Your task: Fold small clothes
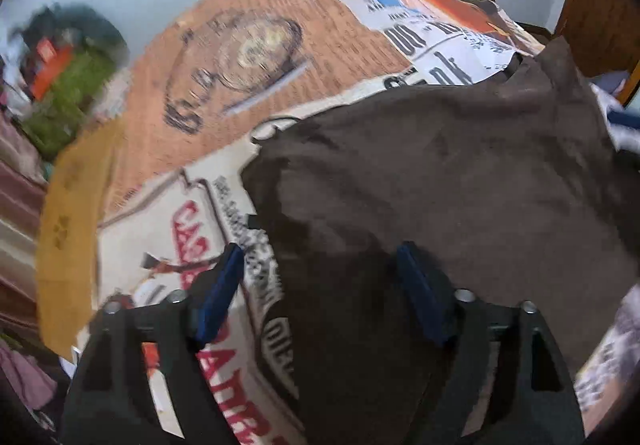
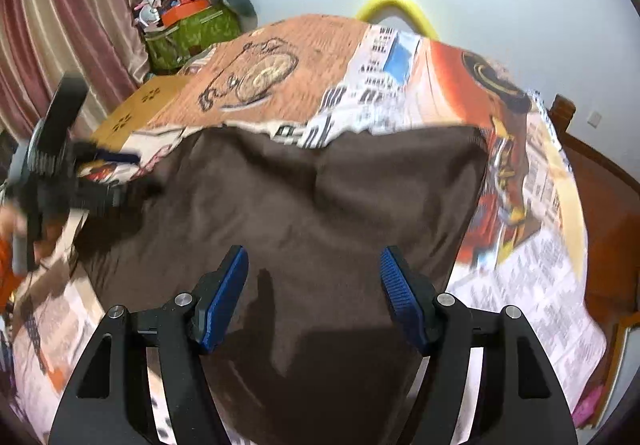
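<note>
- Brown garment (image 2: 320, 205): lies spread flat on the printed bedspread (image 2: 280, 57), its far edge running across the middle of the bed; shallow creases cross its centre.
- Right gripper (image 2: 314, 287): blue-padded fingers (image 2: 224, 301) spread wide apart above the near part of the garment, nothing held between them.
- Left gripper (image 1: 320, 285): fingers likewise wide apart and holding nothing, poised over the garment's left edge, where brown cloth meets the bedspread's red lettering. In the right wrist view this gripper (image 2: 116, 173) appears blurred at the garment's left side.
- Background: a green bag (image 2: 188, 33) heaped with clutter beside a striped curtain (image 2: 60, 25); a yellow curved object (image 2: 396, 9) behind the bed; a wooden bed frame (image 2: 608, 213) at right.
</note>
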Tool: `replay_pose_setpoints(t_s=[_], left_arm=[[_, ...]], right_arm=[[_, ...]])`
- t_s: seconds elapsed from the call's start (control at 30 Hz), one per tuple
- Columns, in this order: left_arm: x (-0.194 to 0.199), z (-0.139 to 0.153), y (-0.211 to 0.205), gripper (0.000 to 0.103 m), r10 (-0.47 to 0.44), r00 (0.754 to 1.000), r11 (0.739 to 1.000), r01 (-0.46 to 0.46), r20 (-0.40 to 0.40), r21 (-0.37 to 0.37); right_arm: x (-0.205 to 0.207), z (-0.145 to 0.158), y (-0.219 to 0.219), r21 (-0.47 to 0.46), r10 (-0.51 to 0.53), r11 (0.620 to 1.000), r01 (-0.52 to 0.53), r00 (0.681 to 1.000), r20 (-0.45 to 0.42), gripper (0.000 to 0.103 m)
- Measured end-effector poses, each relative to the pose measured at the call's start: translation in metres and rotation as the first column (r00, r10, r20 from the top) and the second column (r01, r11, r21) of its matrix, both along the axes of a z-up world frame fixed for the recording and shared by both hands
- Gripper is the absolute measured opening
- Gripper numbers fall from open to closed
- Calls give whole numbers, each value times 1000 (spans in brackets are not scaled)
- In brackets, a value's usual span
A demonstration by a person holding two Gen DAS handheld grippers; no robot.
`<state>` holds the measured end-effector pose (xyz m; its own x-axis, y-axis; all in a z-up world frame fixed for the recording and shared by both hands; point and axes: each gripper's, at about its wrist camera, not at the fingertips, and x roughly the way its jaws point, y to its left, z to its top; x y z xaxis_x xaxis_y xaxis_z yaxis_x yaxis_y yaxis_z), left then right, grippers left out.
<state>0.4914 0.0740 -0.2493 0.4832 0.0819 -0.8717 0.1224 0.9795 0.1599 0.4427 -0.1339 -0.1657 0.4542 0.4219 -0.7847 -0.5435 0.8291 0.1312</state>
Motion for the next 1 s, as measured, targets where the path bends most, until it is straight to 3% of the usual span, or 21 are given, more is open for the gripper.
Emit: replay_pose_setpoints(t_s=[0.27,0.37,0.53,0.77,0.9,1.0], left_arm=[[-1,-9,10,96,25,1000,1000,-25,4,-11],[-5,-12,9,97,29,999,1000,-29,19,-1],[-3,-10,9,97,48,999,999,-47,4,-3],[-15,5,28,97,89,996,996,-89,-2,-4],[-25,-4,48,97,120,990,990,-125,-69,-62],[-37,-18,46,98,128,985,990,-135,-115,-50]], right_arm=[[63,-18,9,-147,-116,982,115,993,2,63],[70,-20,-7,-204,-173,962,183,983,68,62],[56,-3,-48,-136,-269,952,274,961,58,62],[-7,26,-75,5,-209,978,209,978,12,68],[-44,23,-78,49,-179,982,180,983,-30,70],[-63,15,-77,59,-173,983,176,983,-57,70]])
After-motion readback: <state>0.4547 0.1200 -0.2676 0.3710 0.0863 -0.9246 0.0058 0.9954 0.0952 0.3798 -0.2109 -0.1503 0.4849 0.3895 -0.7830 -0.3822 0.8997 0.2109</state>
